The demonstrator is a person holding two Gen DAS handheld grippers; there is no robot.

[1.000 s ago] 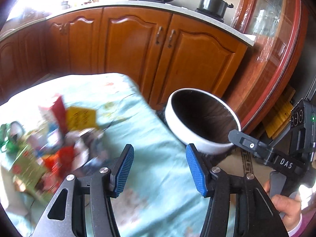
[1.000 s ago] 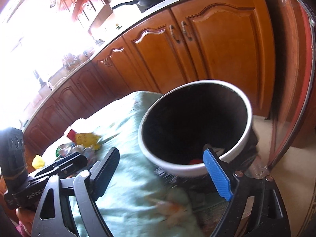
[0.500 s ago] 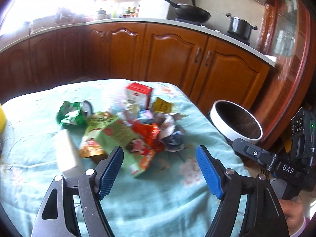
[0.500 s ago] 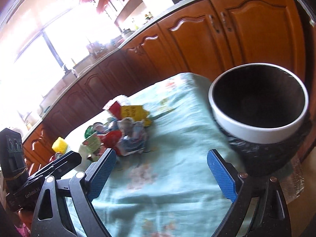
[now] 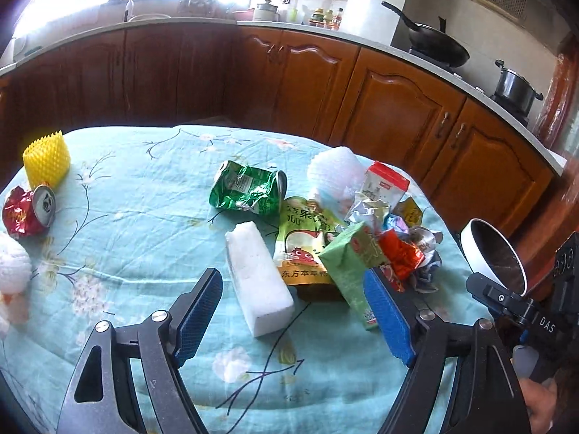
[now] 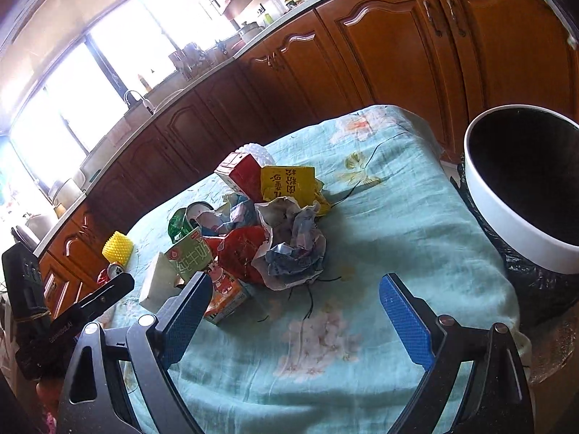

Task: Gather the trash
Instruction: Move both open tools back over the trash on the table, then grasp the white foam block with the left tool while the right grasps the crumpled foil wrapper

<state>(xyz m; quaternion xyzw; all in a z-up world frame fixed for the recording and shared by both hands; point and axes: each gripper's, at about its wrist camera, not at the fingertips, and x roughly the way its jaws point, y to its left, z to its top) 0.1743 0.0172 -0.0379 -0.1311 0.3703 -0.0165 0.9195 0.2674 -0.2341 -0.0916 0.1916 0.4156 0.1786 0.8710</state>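
A pile of trash lies on the blue floral tablecloth: a white foam block, a crushed green can, a yellow juice pouch, a green carton, crumpled paper and a red-topped carton. My left gripper is open and empty, just short of the foam block. My right gripper is open and empty, in front of the crumpled paper. The white-rimmed trash bin stands off the table's right edge; it also shows in the left wrist view.
A crushed red can and a yellow foam net lie at the table's far left. A white foam net lies at the left edge. Wooden kitchen cabinets run behind the table, with a pan and pot on the stove.
Both grippers have swung left, away from the bin and toward the trash pile. Both stay open and empty; the left has opened wider.
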